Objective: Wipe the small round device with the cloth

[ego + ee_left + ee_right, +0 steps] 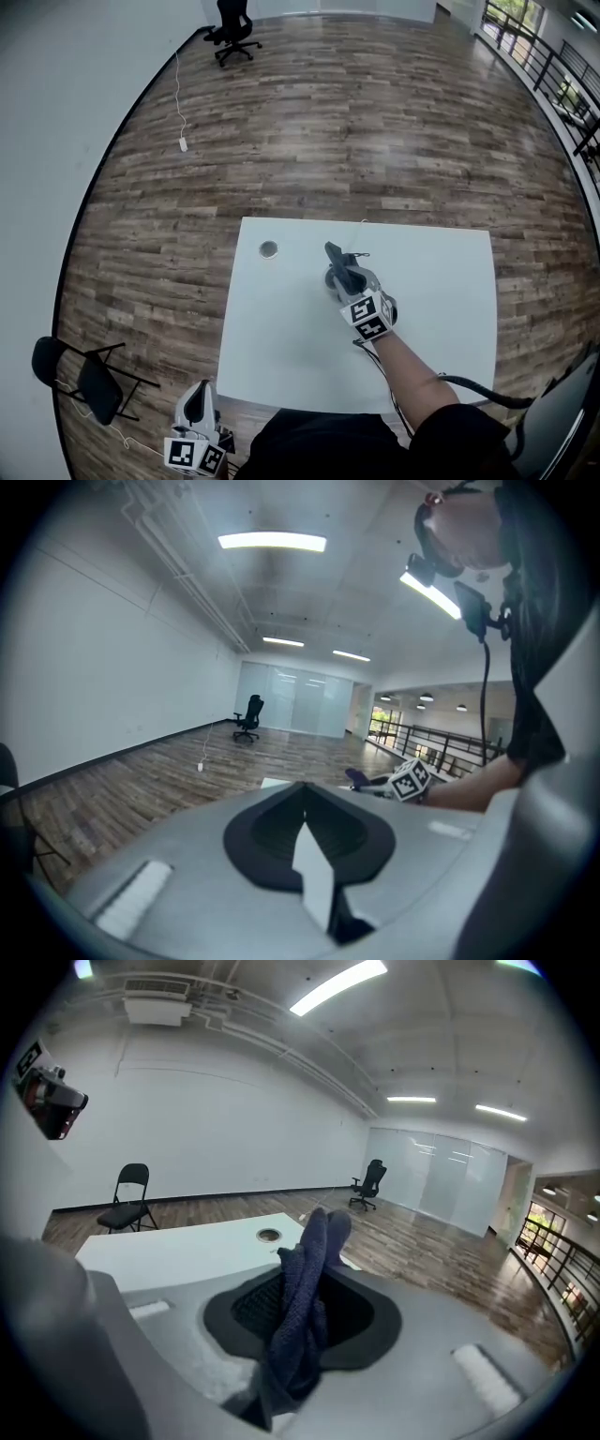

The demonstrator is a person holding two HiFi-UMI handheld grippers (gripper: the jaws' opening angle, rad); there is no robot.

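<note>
The small round device (269,249) lies on the white table (441,309) near its far left corner; the right gripper view shows the device (269,1235) ahead and slightly left of the jaws. My right gripper (339,274) hovers over the table's middle, right of the device and apart from it. It is shut on a dark blue cloth (334,253), which stands up bunched between the jaws (305,1316). My left gripper (195,401) hangs below the table's near left corner, off the table. Its jaws meet along a line with nothing between them (302,803).
A black folding chair (89,380) stands on the wood floor left of the table. Far away sit an office chair (232,33) and a white cable with a plug (183,143) along the wall. A railing (562,75) runs at the right.
</note>
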